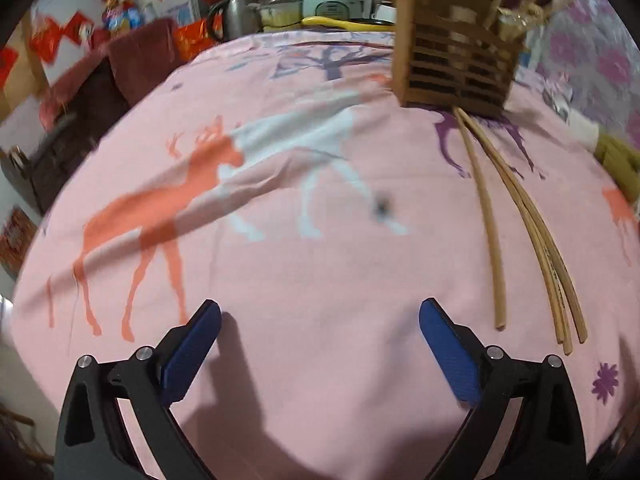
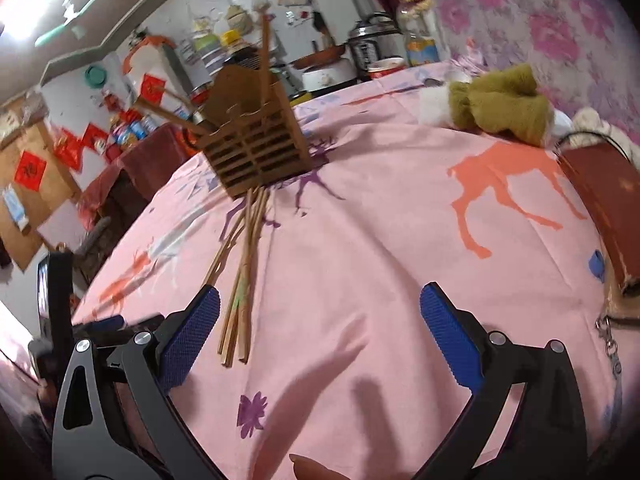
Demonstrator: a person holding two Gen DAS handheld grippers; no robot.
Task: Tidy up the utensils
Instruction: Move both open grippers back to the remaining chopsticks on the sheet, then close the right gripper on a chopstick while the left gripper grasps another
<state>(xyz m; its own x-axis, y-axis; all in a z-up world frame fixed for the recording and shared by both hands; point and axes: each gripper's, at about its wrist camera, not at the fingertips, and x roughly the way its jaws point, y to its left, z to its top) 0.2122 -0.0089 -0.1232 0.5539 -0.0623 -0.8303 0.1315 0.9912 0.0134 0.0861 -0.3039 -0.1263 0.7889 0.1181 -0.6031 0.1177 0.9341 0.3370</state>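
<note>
Pink deer-print bench cloth (image 1: 280, 280) is carrying a slatted wooden holder (image 1: 452, 68) with a few chopsticks already standing inside; loose chopsticks (image 1: 532, 232) are lying just before it, still to load. Left gripper (image 1: 320, 344) and right gripper (image 2: 320, 332) are both hovering released, empty.
</note>
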